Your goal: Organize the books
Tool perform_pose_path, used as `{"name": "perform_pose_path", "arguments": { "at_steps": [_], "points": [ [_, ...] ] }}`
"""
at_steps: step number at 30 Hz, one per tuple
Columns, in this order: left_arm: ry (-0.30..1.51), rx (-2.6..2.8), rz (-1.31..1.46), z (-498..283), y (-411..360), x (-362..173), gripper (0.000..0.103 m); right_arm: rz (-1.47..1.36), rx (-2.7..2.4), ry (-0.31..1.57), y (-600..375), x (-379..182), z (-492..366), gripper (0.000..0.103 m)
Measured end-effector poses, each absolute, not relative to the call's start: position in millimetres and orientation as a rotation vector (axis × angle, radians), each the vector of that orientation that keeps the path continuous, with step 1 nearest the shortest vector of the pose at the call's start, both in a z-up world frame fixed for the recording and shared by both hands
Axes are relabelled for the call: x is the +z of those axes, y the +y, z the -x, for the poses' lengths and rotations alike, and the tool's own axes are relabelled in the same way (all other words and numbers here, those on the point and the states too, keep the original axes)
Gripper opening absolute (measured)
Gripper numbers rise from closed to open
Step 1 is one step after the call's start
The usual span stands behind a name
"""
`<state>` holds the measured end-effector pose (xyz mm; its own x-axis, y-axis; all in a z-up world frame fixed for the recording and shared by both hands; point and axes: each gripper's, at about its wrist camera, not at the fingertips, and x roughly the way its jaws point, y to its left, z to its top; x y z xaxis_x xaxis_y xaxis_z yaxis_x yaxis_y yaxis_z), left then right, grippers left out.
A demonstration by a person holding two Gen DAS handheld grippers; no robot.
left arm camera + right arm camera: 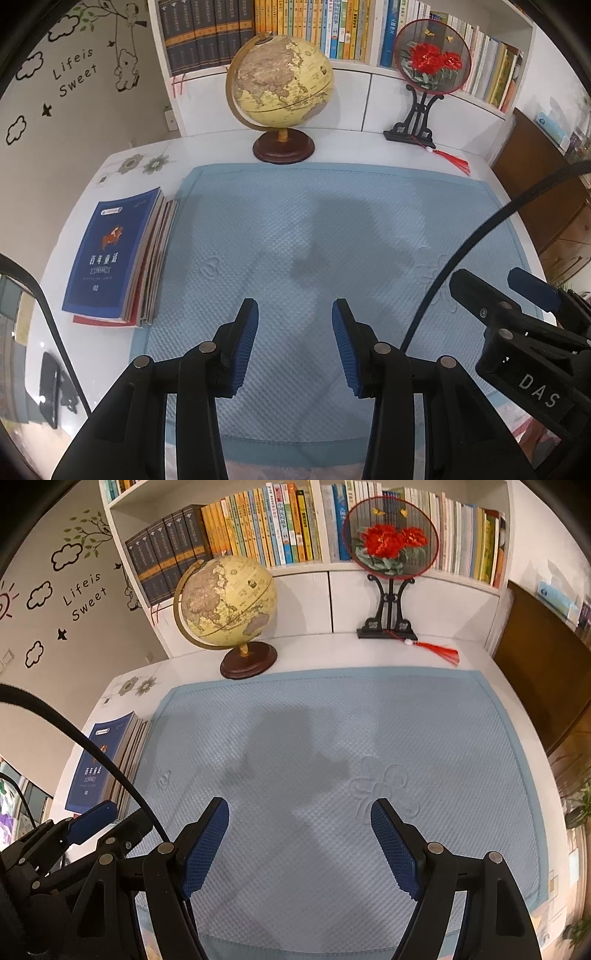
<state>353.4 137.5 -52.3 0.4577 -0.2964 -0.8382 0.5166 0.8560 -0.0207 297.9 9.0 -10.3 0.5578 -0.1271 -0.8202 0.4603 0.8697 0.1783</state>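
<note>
A stack of thin books (pixel 118 258) with a dark blue cover on top lies on the white desk, left of the blue mat (pixel 332 240). It also shows in the right wrist view (pixel 107 764). My left gripper (pixel 295 321) is open and empty above the mat's near part, to the right of the stack. My right gripper (pixel 299 819) is open and empty above the mat (pixel 369 738). It appears at the right edge of the left wrist view (pixel 517 295). The left gripper shows at the lower left of the right wrist view (pixel 107 823).
A globe (pixel 280 85) and a round fan with red flowers on a black stand (pixel 432 59) stand at the back of the desk. A shelf full of upright books (pixel 295 26) runs behind them. A black phone (pixel 50 387) lies at the desk's left front.
</note>
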Motion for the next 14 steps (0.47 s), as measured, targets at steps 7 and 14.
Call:
{"name": "perform_pose_path", "arguments": {
  "at_steps": [7,14],
  "points": [
    [0.942,-0.495,-0.254,-350.1,135.0,-48.0,0.039,-0.395,-0.37,0.912,7.7,-8.7,-290.5,0.078],
    [0.932,-0.446,-0.266,-355.6,138.1,-50.5,0.039,-0.402,-0.375,0.925,7.2,-12.9,-287.5,0.078]
  ]
}}
